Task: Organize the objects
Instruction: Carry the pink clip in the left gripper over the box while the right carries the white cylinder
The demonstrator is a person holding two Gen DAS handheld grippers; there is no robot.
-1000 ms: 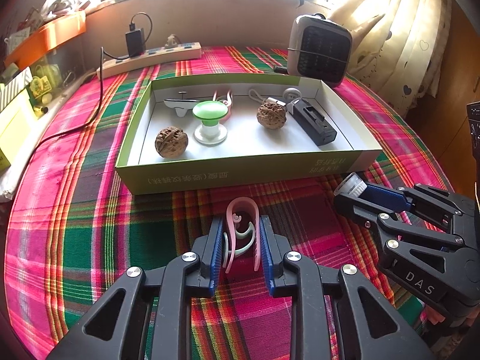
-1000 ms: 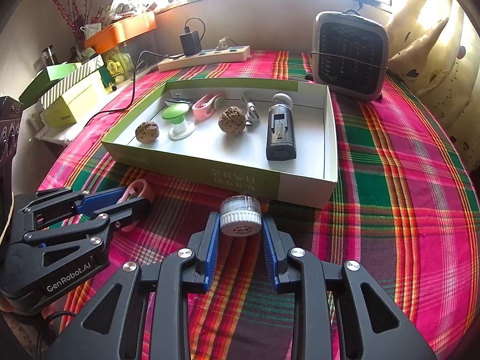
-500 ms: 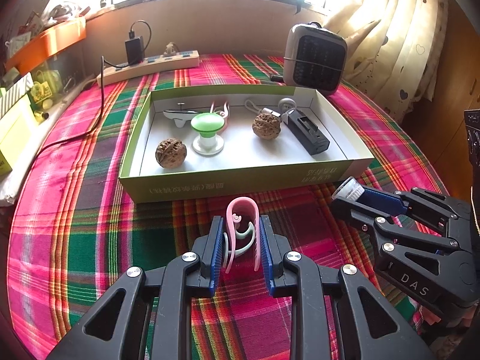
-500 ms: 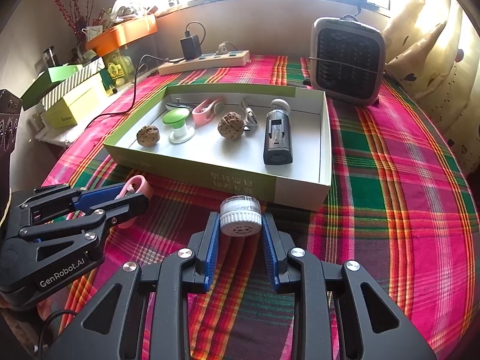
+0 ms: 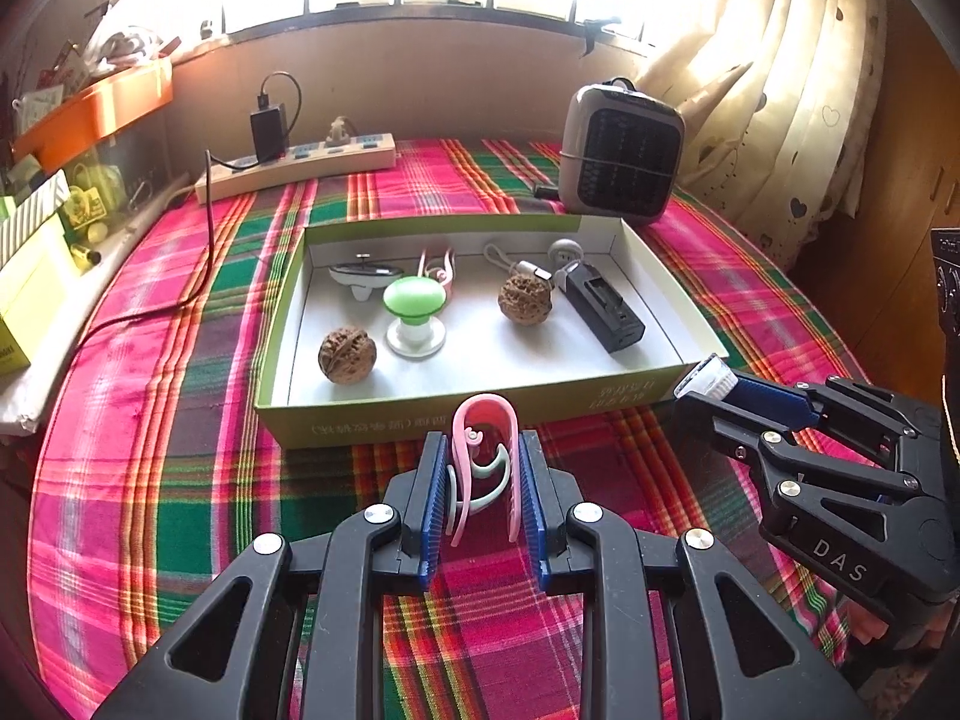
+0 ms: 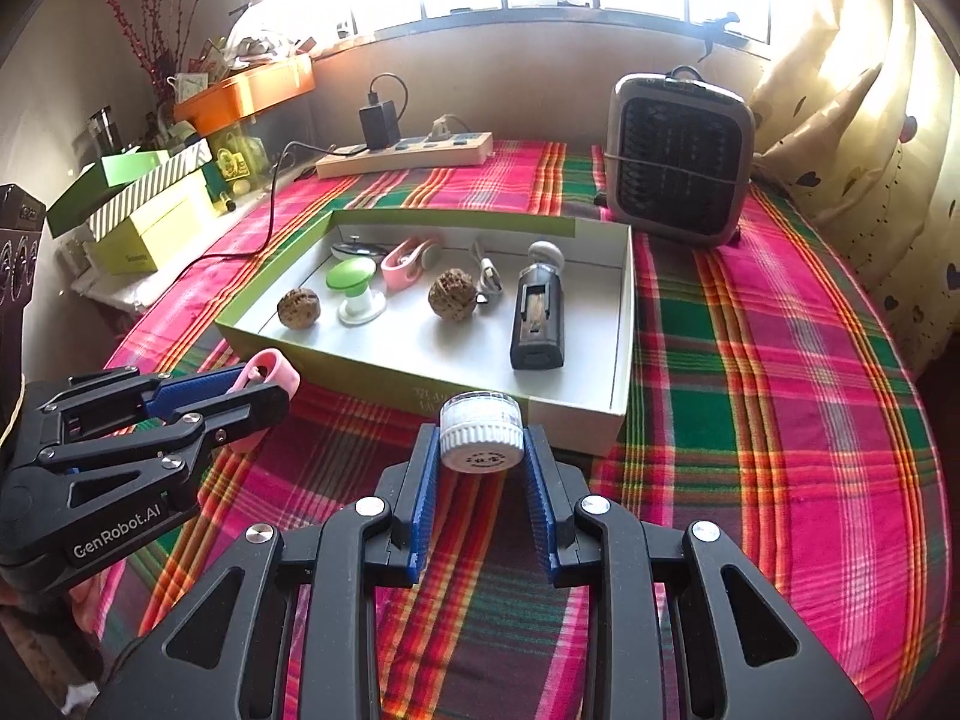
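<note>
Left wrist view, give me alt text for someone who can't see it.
The left gripper holds a pink clip above a plaid tablecloth, just short of an open green-edged box. The box holds two walnuts, a green-topped knob and a black device. At right, the right gripper holds a small white-capped jar.

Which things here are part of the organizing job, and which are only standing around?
Job:
left gripper holding pink clip
right gripper holding small white jar
open box with walnuts, green knob, black device

Lying about:
heater
power strip
plaid cloth
</note>
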